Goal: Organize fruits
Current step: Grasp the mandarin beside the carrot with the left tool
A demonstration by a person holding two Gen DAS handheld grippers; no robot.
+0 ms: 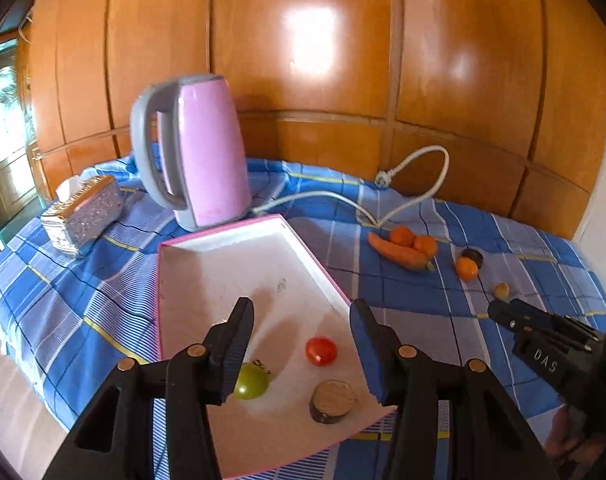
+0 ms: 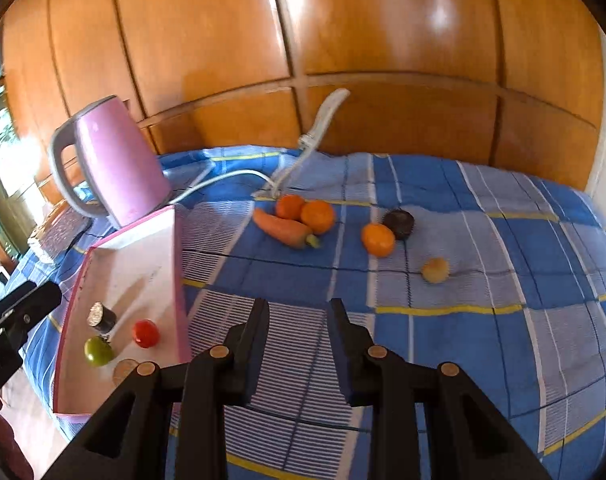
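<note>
A pink-rimmed white tray (image 1: pixel 223 264) holds a red tomato (image 1: pixel 321 351), a green tomato (image 1: pixel 251 381) and a dark cut piece (image 1: pixel 333 400). My left gripper (image 1: pixel 301 332) hangs open and empty above them. On the blue cloth to the right lie a carrot (image 2: pixel 282 227), two oranges (image 2: pixel 317 216) beside it, a third orange (image 2: pixel 378 239), a dark fruit (image 2: pixel 399 222) and a small yellowish fruit (image 2: pixel 435 269). My right gripper (image 2: pixel 299 332) is open and empty over the cloth, short of these. The tray also shows in the right wrist view (image 2: pixel 135 276).
A pink kettle (image 1: pixel 201 152) stands behind the tray, its white cord (image 1: pixel 415 184) looping toward the carrot. A silver tissue box (image 1: pixel 81 216) sits at the far left. A wooden panelled wall (image 1: pixel 343 60) backs the cloth-covered surface.
</note>
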